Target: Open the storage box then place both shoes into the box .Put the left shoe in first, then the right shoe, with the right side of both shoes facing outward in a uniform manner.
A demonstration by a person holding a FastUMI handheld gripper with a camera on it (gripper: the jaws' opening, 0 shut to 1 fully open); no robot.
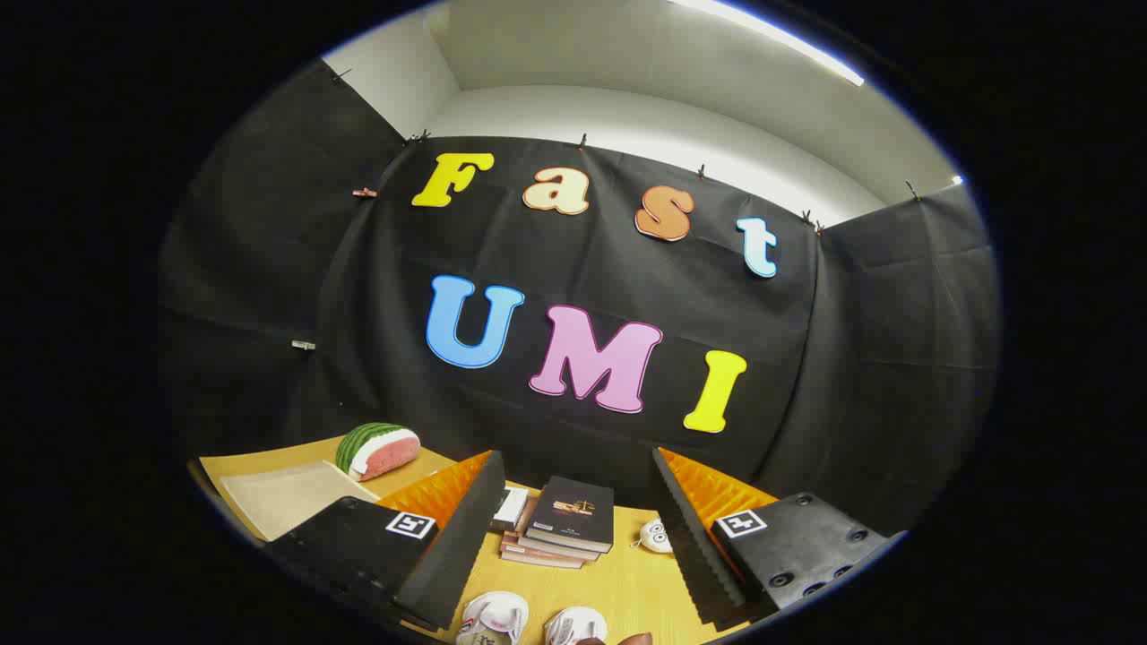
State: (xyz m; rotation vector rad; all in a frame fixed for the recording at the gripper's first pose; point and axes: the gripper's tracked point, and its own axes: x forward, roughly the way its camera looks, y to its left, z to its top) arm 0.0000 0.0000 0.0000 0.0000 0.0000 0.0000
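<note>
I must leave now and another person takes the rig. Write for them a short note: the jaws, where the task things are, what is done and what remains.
Gripper: jaws wide open, holding nothing, raised above the wooden table.
Shoes: two white shoes side by side on the table, low between the fingers, partly cut off, so I cannot tell left from right.
Storage box: I cannot place it for sure; a flat beige thing lies beside the watermelon slice and may be it.
Also there: a stack of books ahead of the jaws, a small white toy next to it.
Done: nothing visible.
Left: open the box, left shoe in, then right shoe.
</note>
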